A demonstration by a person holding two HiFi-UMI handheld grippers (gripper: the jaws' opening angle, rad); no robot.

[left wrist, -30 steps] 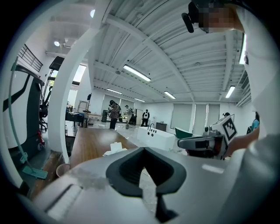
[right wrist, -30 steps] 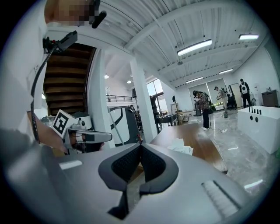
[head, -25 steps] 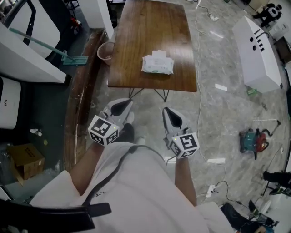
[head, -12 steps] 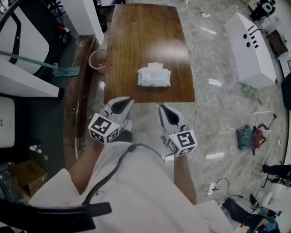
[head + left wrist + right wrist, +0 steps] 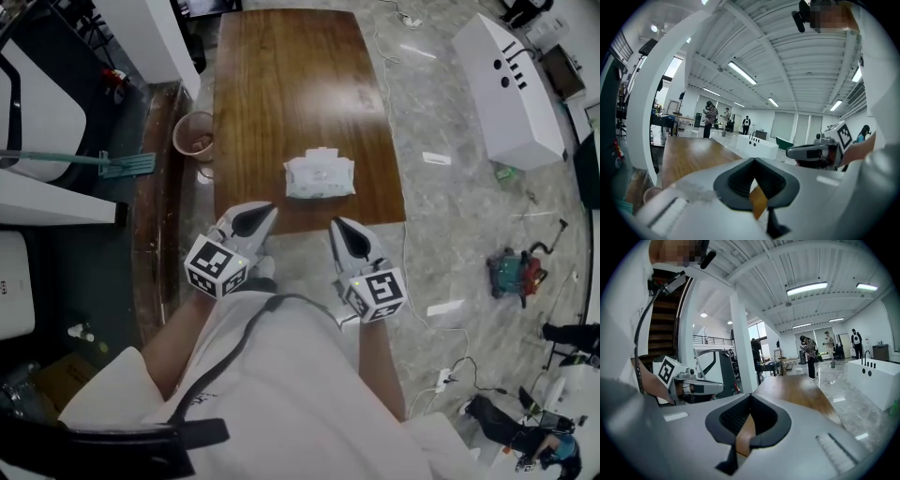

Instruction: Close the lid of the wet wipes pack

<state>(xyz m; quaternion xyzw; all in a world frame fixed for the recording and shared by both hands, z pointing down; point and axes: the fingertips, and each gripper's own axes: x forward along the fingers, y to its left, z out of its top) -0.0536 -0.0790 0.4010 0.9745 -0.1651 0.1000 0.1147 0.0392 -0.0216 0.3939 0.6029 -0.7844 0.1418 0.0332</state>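
Where the darker floor runs along the left, a pink pail (image 5: 192, 138) stands just beside the left edge of the long wooden tabletop (image 5: 281, 84), whose length runs away from the person. Next comes the left tool (image 5: 268, 208), held low before the person's body with its tip over the tabletop's near edge. In the left gripper view its two jaws are pressed together with nothing between them, only bare wood showing beyond the pads.

Beyond and between the two tools, apart from both, lies the wet wipes pack (image 5: 320, 178). It rests flat on the near half of the tabletop, about midway across its width. Its long axis runs left to right, square to the tabletop's length, and a small white flap juts out at its far long side. How far that flap stands up is too small to tell.

To the right, the right tool (image 5: 337, 225) points the same way as the left, its tip at the near edge, its jaws likewise pressed together and empty. Farther right, a long white unit (image 5: 511, 84) stands on the pale marbled floor (image 5: 450, 216).
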